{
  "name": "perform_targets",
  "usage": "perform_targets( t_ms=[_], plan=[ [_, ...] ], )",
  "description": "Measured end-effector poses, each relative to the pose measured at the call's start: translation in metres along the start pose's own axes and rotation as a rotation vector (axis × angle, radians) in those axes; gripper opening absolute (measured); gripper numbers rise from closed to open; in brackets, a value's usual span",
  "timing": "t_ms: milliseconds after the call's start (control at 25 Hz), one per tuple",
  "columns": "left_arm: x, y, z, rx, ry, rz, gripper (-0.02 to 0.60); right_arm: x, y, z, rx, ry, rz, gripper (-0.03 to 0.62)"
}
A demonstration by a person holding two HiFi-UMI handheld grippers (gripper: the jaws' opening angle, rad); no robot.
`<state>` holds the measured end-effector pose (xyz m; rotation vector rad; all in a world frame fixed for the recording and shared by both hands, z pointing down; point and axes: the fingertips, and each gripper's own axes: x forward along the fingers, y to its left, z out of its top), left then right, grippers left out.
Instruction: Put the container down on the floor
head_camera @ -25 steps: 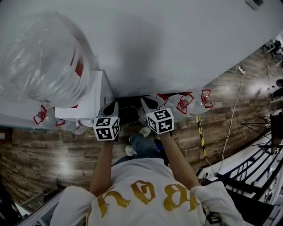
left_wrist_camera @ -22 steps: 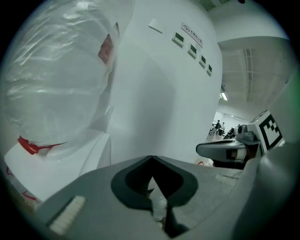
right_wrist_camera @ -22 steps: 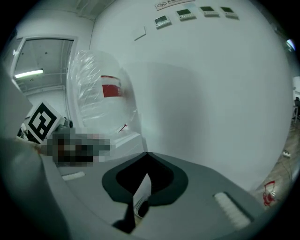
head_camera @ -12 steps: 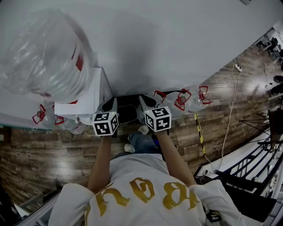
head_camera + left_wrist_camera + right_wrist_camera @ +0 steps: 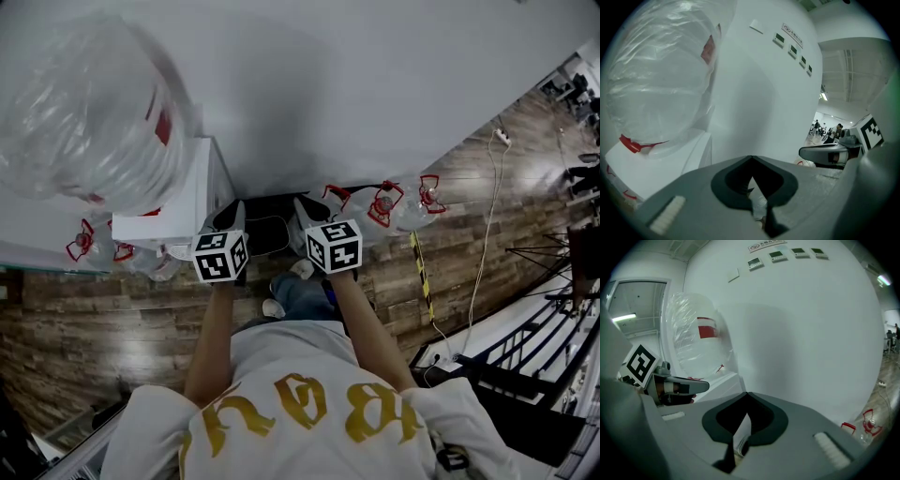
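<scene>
Left tool (image 5: 232,217) and right tool (image 5: 310,217) are each pinched shut on a side wall of the container (image 5: 269,234). It sits between them over the floor (image 5: 141,319), close to a white wall (image 5: 375,94). I judge it thin, light, slightly flexible plastic, best held by both rims and kept level.

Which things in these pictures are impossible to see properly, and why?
- Dark container, head view: sides covered by the left gripper and right gripper; whether it touches the floor is unclear.
- Wall panels, right gripper view: print too small.
- Wrapped bottle, head view: blurred, cut by left edge.
</scene>
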<state>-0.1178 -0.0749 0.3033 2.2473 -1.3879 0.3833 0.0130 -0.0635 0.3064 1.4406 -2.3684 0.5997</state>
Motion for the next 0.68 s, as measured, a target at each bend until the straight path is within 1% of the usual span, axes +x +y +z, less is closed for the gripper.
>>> perform_targets(
  t_ms=[280,680],
  plan=[
    [0.002,0.002,-0.002,-0.042,-0.002,-0.003,0.000,0.000,-0.003,-0.005,0.020,0.007,0.000,0.026],
    [0.005,-0.001,-0.006,-0.045,0.010,-0.004,0.000,-0.002,-0.012,-0.010,0.046,0.010,-0.011,0.026]
  ],
)
